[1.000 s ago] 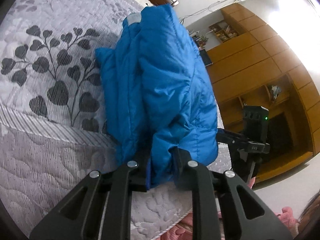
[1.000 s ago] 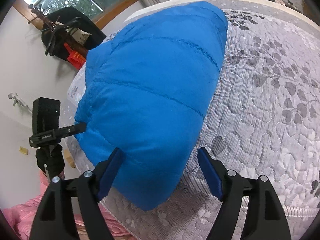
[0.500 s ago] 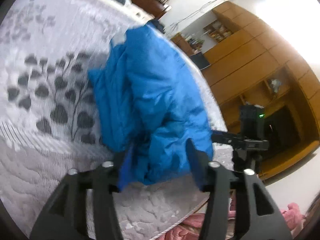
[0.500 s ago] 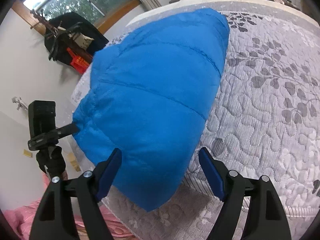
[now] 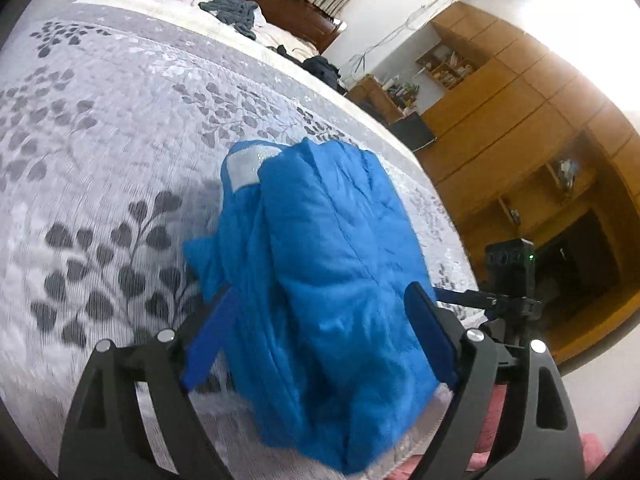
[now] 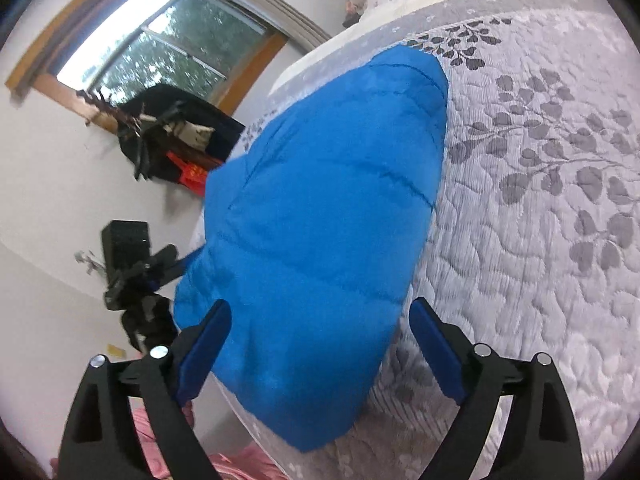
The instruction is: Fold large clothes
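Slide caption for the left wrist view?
Open left tongs straddle the folded blue puffer jacket lying on the grey leaf-print bedspread.

The jacket [image 5: 332,280] bulked at the bed's [image 5: 100,128] near edge, filling the gap between each gripper's spread fingers. Toward the head the quilt lay free, up to dark clothes [image 5: 232,10] heaped along the far edge. A tripod [image 5: 508,280] stood just off the near corner.

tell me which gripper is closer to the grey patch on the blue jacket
Left, as far as the views show. The left gripper looks along the blue jacket toward the grey patch. The right gripper faces its smooth side; no patch shows.
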Available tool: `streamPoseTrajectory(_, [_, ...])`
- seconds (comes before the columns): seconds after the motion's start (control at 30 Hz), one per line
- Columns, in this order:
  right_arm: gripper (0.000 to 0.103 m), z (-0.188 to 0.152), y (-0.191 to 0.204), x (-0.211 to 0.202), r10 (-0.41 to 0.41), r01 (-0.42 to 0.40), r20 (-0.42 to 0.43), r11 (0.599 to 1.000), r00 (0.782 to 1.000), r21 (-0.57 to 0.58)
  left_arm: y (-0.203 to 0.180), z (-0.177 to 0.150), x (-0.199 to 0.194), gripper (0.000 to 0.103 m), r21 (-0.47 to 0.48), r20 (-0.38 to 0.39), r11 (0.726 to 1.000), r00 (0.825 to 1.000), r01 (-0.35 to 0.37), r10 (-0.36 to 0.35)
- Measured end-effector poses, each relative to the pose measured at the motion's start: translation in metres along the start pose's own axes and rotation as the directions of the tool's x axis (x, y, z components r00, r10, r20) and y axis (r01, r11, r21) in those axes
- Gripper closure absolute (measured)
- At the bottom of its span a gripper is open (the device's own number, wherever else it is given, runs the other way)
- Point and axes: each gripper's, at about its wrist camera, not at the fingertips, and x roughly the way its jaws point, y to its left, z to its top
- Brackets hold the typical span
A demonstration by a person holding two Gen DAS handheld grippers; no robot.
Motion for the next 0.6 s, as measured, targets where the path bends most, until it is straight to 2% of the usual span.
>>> streamPoseTrajectory(0.2, [0.009,0.013,-0.019,0.015,0.049,-0.048,-0.005,0.998,0.999,0.030,0.015,0.008,0.025,0.018,-0.019,-0.064,1.000,0.998,-0.008,0.007])
streamPoseTrajectory(0.47, [0.009,0.018,-0.033,0.035,0.086,-0.084,-0.032,0.995,0.996,0.053,0.038,0.004,0.043,0.010,-0.067,-0.096,0.995,0.992,0.076,-0.083])
streamPoseTrajectory(0.53, [0.003,0.018,-0.033,0.039,0.097,-0.095,-0.036,0.994,0.995,0.057,0.041,0.002,0.048,0.007,-0.074,-0.104,0.992,0.988,0.107,-0.115])
streamPoseTrajectory(0.6, [0.003,0.017,-0.035,0.046,0.109,-0.106,-0.043,0.992,0.993,0.061,0.045,0.002,0.053,0.005,-0.079,-0.115,0.988,0.983,0.136,-0.144])
